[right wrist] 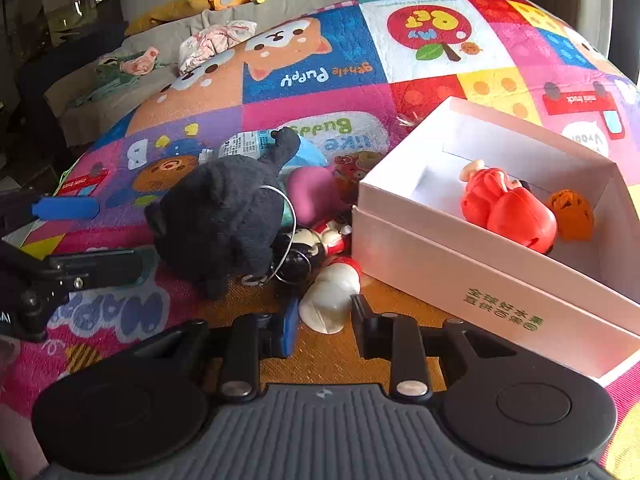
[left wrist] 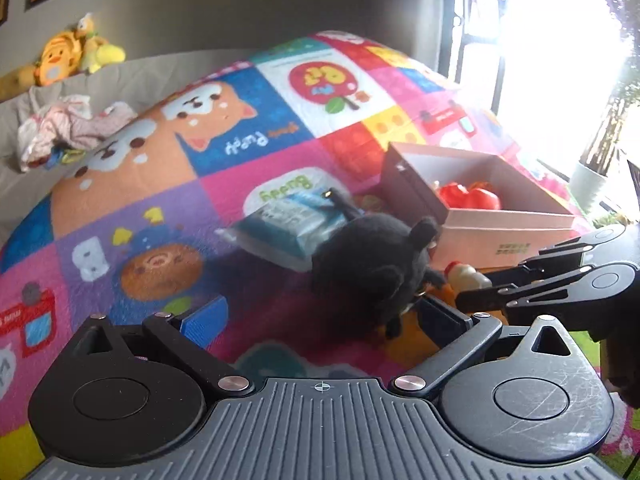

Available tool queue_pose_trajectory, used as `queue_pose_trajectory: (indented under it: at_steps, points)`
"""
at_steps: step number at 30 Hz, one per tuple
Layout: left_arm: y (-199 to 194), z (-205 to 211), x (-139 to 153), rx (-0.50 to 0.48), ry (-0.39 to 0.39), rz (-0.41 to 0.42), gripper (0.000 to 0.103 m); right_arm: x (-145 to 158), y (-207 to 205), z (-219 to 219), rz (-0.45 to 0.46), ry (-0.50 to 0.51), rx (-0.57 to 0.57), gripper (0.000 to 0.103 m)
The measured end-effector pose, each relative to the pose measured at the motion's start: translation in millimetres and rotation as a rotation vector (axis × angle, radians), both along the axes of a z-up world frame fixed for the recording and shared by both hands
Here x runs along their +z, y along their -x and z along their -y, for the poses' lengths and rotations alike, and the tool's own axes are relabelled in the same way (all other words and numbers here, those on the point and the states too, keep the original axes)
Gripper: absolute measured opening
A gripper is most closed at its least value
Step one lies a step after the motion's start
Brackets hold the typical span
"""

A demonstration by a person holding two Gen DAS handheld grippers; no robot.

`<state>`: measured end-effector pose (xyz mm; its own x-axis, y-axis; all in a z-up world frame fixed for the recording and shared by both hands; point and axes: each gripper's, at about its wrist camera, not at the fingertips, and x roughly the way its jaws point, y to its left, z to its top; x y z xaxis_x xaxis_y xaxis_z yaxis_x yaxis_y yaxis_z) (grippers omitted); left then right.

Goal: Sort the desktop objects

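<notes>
white box (right wrist: 460,264) rim beside cream figurine (right wrist: 328,300)

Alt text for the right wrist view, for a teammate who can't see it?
The right gripper is shut on a white toy figure lying on a colourful play mat, next to a black plush toy. To its right, an open white box holds a red figure and an orange one.

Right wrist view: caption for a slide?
Right gripper closing on a white figurine beside the white box holding red toy.
</notes>
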<state>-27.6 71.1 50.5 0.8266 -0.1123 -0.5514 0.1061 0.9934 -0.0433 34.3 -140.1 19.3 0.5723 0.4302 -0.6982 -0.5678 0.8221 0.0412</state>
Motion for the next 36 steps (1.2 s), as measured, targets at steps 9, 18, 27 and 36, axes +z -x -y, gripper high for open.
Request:
queue_pose_trajectory:
  at_steps: [9,18,27,36]
  points:
    - [-39.3,54.7,-3.5,-0.102,-0.071,0.062,0.103,6.0,35.3,84.8,0.084,0.022,-0.185,0.062]
    - [18.2,91.4,-3.7,-0.531,-0.041,0.001,0.103,5.5,33.1,120.7,0.054,-0.1,-0.298,0.071]
    - [16.5,85.2,-8.3,-0.313,-0.092,0.009,0.103,8.2,37.9,114.8,0.085,-0.115,-0.291,0.084]
    - [12.2,100.9,-16.2,-0.35,-0.102,0.033,0.103,4.1,36.8,109.8,0.079,-0.1,-0.301,0.085]
